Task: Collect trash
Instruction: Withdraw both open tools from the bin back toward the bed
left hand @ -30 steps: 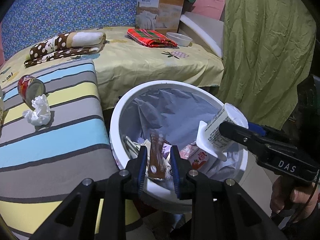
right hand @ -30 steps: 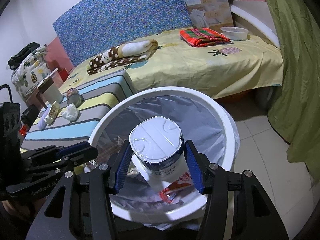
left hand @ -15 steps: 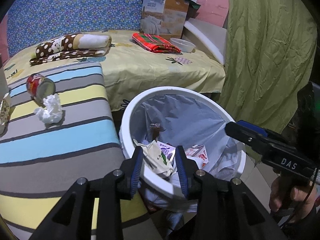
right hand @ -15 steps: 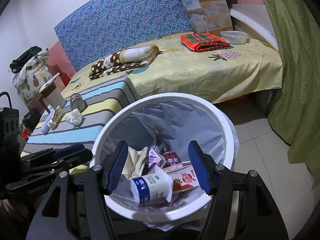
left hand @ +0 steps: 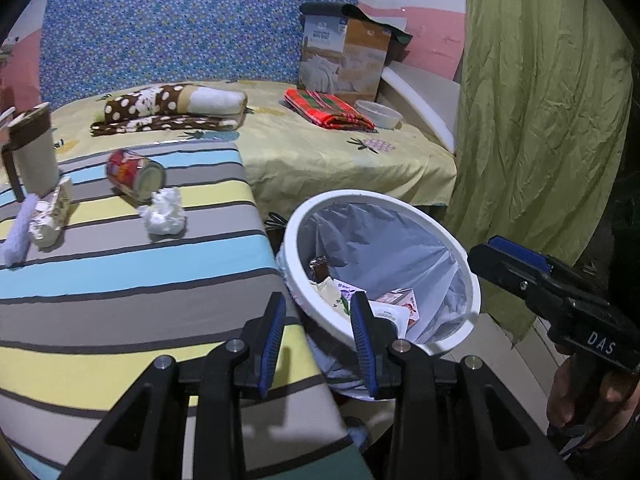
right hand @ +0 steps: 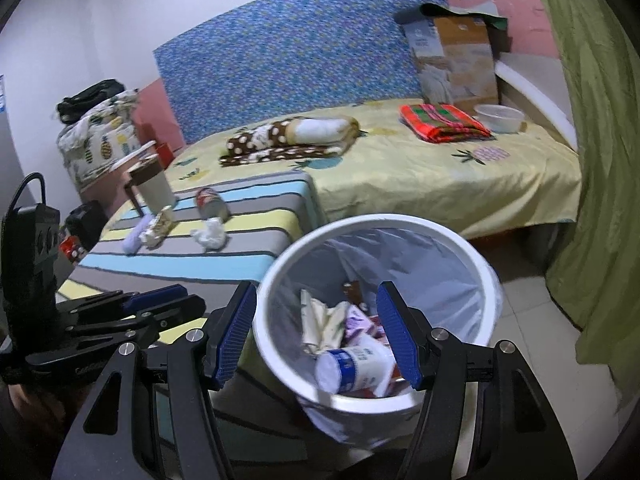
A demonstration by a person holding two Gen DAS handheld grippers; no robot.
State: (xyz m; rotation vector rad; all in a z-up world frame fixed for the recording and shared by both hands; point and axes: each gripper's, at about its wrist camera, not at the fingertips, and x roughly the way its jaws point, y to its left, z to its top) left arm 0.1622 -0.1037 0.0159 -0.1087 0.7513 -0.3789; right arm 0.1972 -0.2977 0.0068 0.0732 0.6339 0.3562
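Observation:
A white trash bin (left hand: 472, 280) (right hand: 486, 276) with a grey liner stands beside the striped table (left hand: 120, 280) (right hand: 248, 248). In it lie a white cup with a blue label (right hand: 356, 366), cartons and wrappers. On the table lie a red can (left hand: 136, 176) (right hand: 212, 202), a crumpled tissue (left hand: 164, 212) (right hand: 210, 234) and a wrapped snack (left hand: 50, 216) (right hand: 158, 226). My left gripper (left hand: 318, 336) is open and empty over the table's near corner by the bin rim. My right gripper (right hand: 318, 332) is open and empty above the bin's near side.
A tall cup (left hand: 34, 156) stands at the table's far left. Behind is a bed (left hand: 320, 152) with a dotted blanket (left hand: 172, 108), red cloth (left hand: 328, 110), a bowl (left hand: 378, 114) and a cardboard box (left hand: 344, 60). A green curtain (left hand: 540, 100) hangs at right.
The right gripper opened and dropped the white cup into the bin. The left gripper let go of a brown wrapper into the bin, opened and swung left toward the table.

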